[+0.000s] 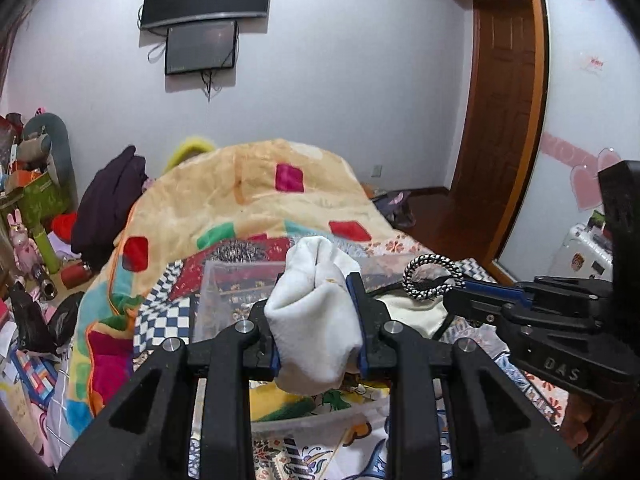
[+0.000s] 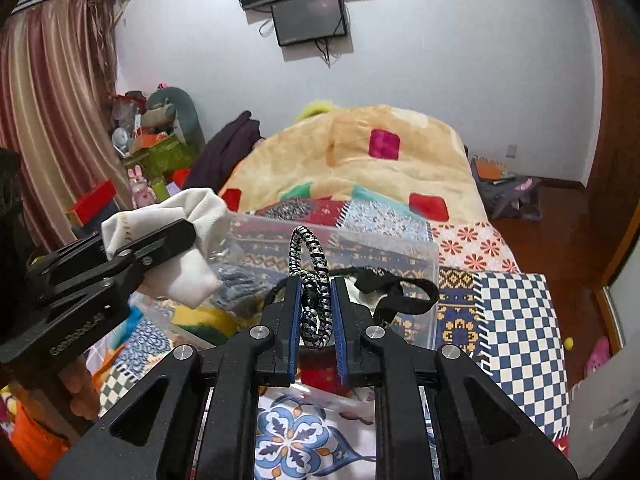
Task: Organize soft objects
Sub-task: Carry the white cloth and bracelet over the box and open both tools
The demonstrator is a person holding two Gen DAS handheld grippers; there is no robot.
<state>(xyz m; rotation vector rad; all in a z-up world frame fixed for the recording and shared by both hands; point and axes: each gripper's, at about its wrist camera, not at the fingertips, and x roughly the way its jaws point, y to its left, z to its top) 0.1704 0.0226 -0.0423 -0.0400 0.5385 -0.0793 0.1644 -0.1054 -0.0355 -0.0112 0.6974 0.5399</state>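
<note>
My left gripper is shut on a white sock and holds it above a clear plastic bin on the bed. The sock also shows in the right wrist view, in the left gripper. My right gripper is shut on a black-and-silver braided hair tie, held over the bin. From the left wrist view the hair tie sticks out of the right gripper. A black strap and white cloth lie in the bin.
A peach blanket with coloured squares is heaped on the bed behind the bin. A patterned patchwork sheet covers the bed. Toys and boxes crowd the left. A wooden door stands at right.
</note>
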